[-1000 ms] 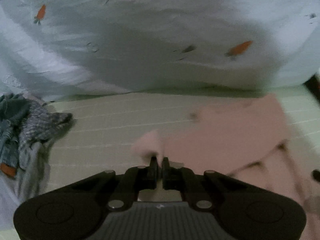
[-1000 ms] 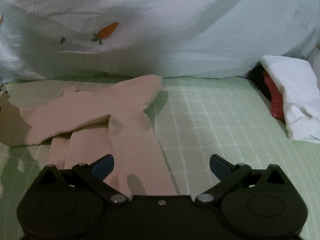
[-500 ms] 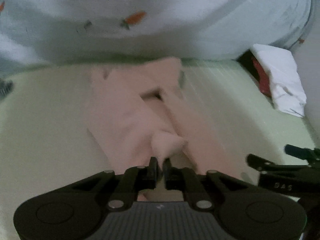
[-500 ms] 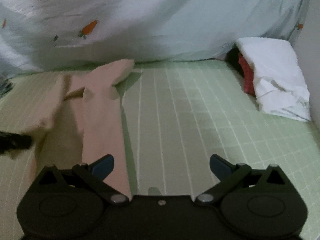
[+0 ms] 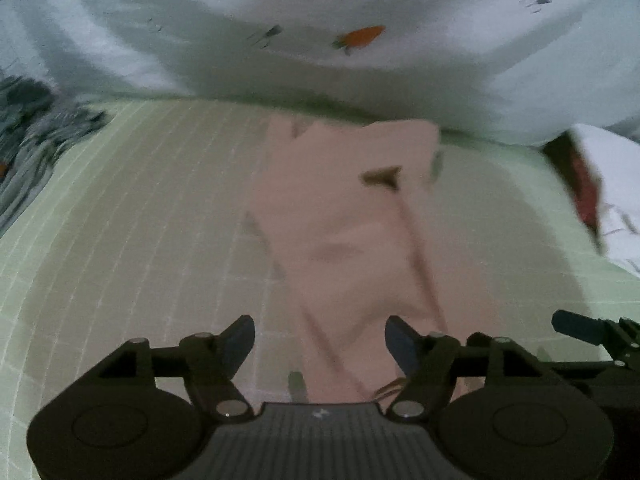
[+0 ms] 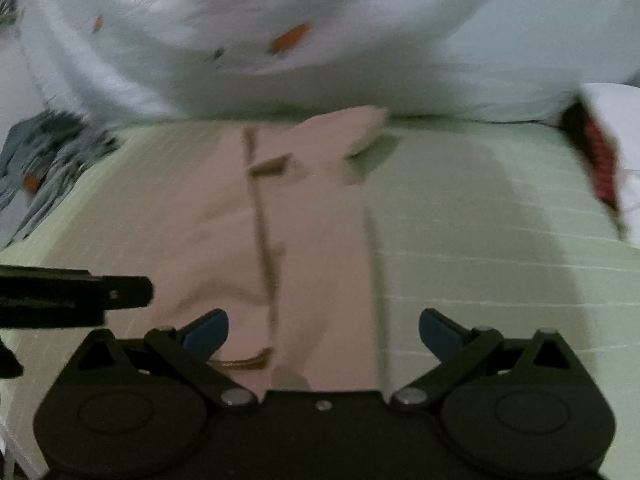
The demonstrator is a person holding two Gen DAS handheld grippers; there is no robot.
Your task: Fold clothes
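The pink garment (image 5: 344,240) lies folded lengthwise on the green checked sheet (image 5: 140,220), stretching from the near edge to the far quilt (image 5: 320,60) printed with carrots. The left gripper (image 5: 319,340) hangs over its near end, jaws opening, nothing pressed between them. The right gripper (image 6: 323,330) hovers just beside it, fingers wide apart above the cloth. A crumpled clothes pile (image 6: 48,160) sits far left, white folded laundry (image 5: 612,184) far right.

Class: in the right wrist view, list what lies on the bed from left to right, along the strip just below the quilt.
Crumpled grey-blue clothes → pink garment → bare green checked sheet → red item → white folded cloth.
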